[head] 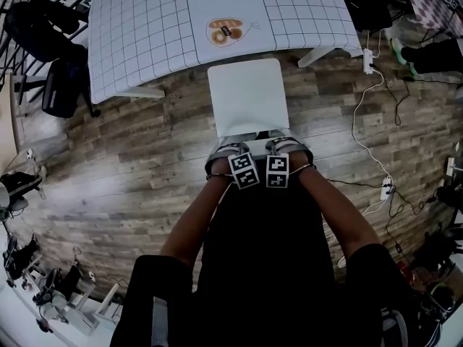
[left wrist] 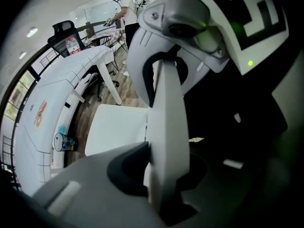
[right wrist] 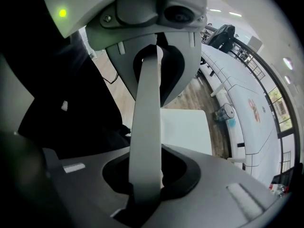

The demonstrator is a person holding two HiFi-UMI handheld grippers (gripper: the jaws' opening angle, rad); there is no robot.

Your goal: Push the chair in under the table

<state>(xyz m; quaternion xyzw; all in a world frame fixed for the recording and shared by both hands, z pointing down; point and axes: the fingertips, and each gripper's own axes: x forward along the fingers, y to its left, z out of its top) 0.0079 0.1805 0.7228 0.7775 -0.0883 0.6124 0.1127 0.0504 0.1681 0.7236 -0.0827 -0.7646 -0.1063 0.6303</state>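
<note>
Right gripper view: clear cup (right wrist: 225,111), something blue inside, near white chair (right wrist: 185,127).

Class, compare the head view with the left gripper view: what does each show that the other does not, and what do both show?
Only the head view shows the person's forearms and the power strip with its white cable on the wood floor. Only the left gripper view shows a clear cup under the table edge, a distant standing person, and the left gripper with its jaws shut on the backrest, seen edge-on. Both show the white chair seat, the gridded table and the right gripper.
</note>
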